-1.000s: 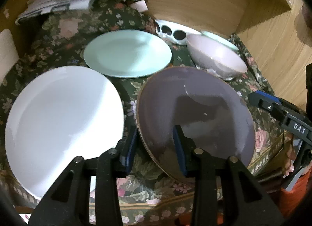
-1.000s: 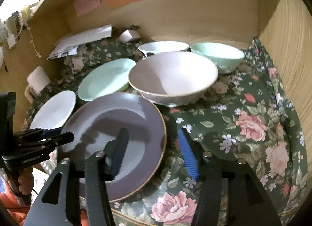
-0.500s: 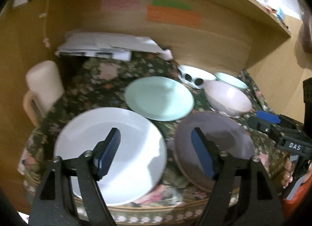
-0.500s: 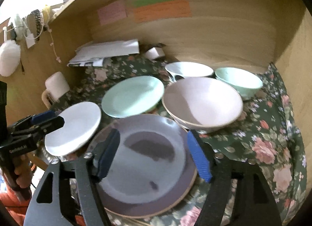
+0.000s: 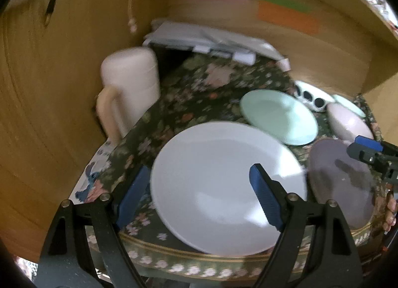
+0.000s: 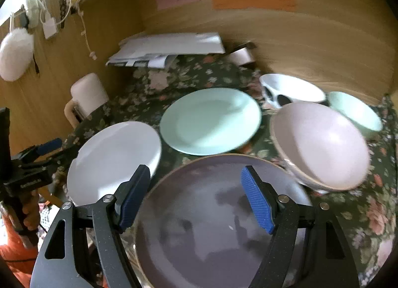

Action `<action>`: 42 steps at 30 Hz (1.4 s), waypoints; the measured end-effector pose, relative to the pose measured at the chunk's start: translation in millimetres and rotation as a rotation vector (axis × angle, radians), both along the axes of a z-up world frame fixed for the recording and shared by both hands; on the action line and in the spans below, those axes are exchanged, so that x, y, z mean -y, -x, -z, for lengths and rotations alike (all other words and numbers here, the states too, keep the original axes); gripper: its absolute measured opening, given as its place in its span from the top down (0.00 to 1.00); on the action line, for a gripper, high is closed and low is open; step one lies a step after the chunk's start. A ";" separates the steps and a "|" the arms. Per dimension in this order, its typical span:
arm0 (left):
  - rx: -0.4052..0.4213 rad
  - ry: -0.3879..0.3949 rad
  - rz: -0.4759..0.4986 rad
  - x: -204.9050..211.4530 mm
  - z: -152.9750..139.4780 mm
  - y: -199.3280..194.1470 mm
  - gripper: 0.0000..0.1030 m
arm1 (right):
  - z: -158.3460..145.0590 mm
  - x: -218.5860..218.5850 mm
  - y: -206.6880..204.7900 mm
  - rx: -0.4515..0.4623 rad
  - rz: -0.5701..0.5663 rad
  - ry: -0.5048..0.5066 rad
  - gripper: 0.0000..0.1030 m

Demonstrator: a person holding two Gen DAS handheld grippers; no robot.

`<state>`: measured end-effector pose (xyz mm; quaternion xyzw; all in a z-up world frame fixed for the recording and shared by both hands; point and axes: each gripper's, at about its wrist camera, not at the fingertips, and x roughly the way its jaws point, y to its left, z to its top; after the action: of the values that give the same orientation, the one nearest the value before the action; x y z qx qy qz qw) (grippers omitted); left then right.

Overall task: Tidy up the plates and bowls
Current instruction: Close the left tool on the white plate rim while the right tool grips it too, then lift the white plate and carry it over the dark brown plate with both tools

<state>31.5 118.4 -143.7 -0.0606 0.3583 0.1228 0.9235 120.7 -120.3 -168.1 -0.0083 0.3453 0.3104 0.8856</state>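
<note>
A white plate (image 5: pixel 223 183) lies at the table's front left; it also shows in the right wrist view (image 6: pixel 114 158). My left gripper (image 5: pixel 199 193) is open and empty, hovering over it. A purple plate (image 6: pixel 219 226) lies at the front right, under my open, empty right gripper (image 6: pixel 194 198). A mint plate (image 6: pixel 211 120) lies behind them. A pink bowl (image 6: pixel 321 144), a mint bowl (image 6: pixel 355 111) and a white spotted bowl (image 6: pixel 291 89) stand at the right.
A floral cloth (image 6: pixel 360 201) covers the table. A cream mug (image 5: pixel 129 89) stands at the left by the wooden wall. Papers (image 6: pixel 169 47) lie at the back. Wooden walls close in the back and sides.
My left gripper let go of the purple plate's rim, opened, pulled back and swung left over the white plate. My right gripper pulled back and up, now centred over the purple plate.
</note>
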 end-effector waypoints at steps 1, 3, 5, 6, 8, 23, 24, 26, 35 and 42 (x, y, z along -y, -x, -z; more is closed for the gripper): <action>-0.009 0.005 -0.007 -4.5 2.9 0.1 0.19 | 1.5 -6.8 -2.5 -0.009 -0.014 0.006 0.29; -0.024 0.009 -0.018 -12.2 8.5 1.1 0.19 | 3.7 -17.4 -5.8 -0.019 -0.033 0.019 0.29; -0.040 0.020 -0.023 -18.7 14.1 1.6 0.19 | 5.8 -26.0 -9.0 -0.027 -0.049 0.035 0.29; -0.048 0.028 -0.020 -21.4 16.9 1.3 0.19 | 7.0 -31.1 -10.7 -0.032 -0.058 0.044 0.29; -0.064 0.045 -0.013 -26.3 22.1 1.4 0.19 | 9.7 -42.2 -14.8 -0.046 -0.079 0.064 0.29; -0.128 0.112 0.043 -41.6 44.9 -5.1 0.46 | 33.9 -94.2 -41.0 -0.160 -0.166 0.152 0.47; -0.126 0.115 0.050 -41.6 45.1 -4.8 0.46 | 35.3 -96.0 -42.1 -0.165 -0.166 0.157 0.48; -0.124 0.122 0.063 -40.9 45.1 -5.4 0.49 | 38.7 -99.3 -44.7 -0.179 -0.167 0.170 0.54; -0.118 0.167 0.106 -39.7 47.2 -7.0 0.56 | 48.9 -114.0 -52.1 -0.235 -0.198 0.186 0.70; -0.111 0.158 0.104 -38.3 46.2 -7.6 0.57 | 52.7 -121.0 -51.2 -0.225 -0.181 0.183 0.70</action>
<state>39.1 156.7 -189.9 -0.1075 0.4202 0.0491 0.8997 172.0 0.8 -220.7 -0.0851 0.4671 0.3550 0.8053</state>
